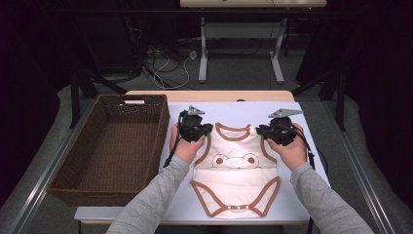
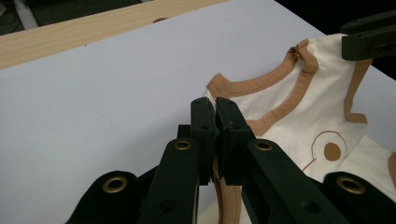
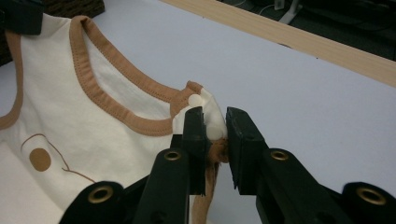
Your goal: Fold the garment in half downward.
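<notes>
Cream bodysuit [image 1: 236, 170] with brown trim and a frog face, flat on the white sheet [image 1: 292, 195] right of the basket [image 1: 114, 146]. Left gripper [image 2: 215, 105] and right gripper [image 3: 215, 122] each pinch a shoulder strap; the right gripper view reveals white snaps.

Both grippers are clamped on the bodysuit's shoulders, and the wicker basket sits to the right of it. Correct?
Nearly. The left gripper and right gripper are each shut on a shoulder of the bodysuit; each gripper view shows its jaws pinching the fabric. But the wicker basket sits to the left of the bodysuit, not the right, as the high view shows.
</notes>
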